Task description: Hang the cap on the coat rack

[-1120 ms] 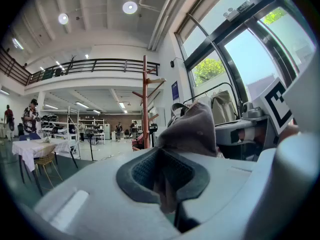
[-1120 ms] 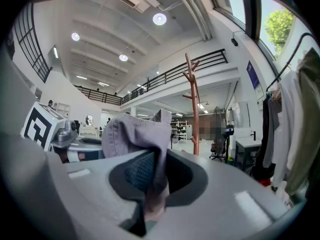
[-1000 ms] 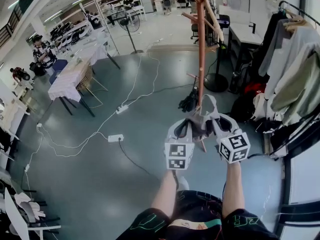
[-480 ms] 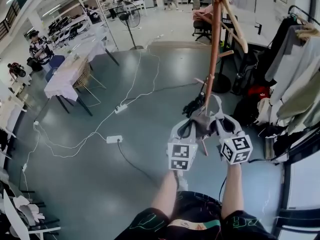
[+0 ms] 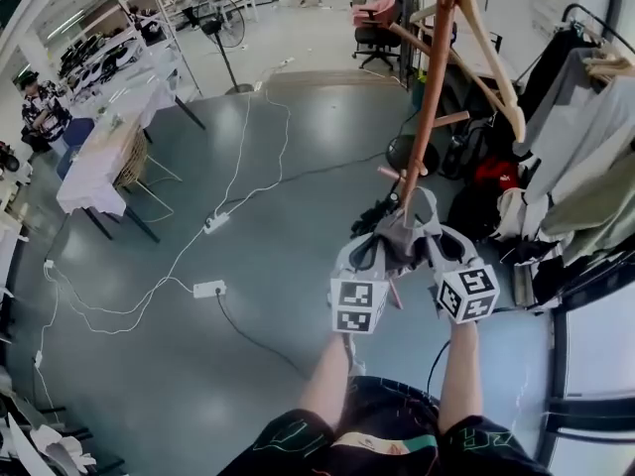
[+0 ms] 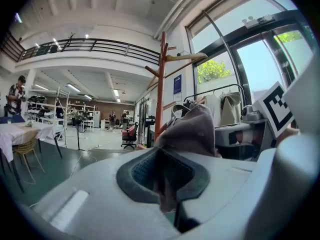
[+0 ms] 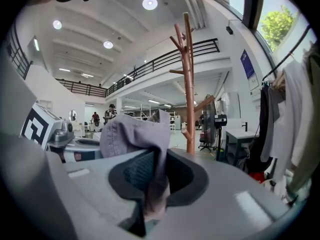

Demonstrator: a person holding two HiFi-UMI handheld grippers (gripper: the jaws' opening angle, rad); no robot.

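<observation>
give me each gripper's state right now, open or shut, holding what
left gripper: tongs shut on the cap
right gripper: tongs shut on the cap too

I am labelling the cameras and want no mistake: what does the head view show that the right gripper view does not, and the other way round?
Only the head view shows the person's forearms and the white power strip. Only the right gripper view shows the ceiling lamps and the top end of the coat rack. Both show the rack's pole, the cap pinched in the right tongs, and the hanging clothes.
</observation>
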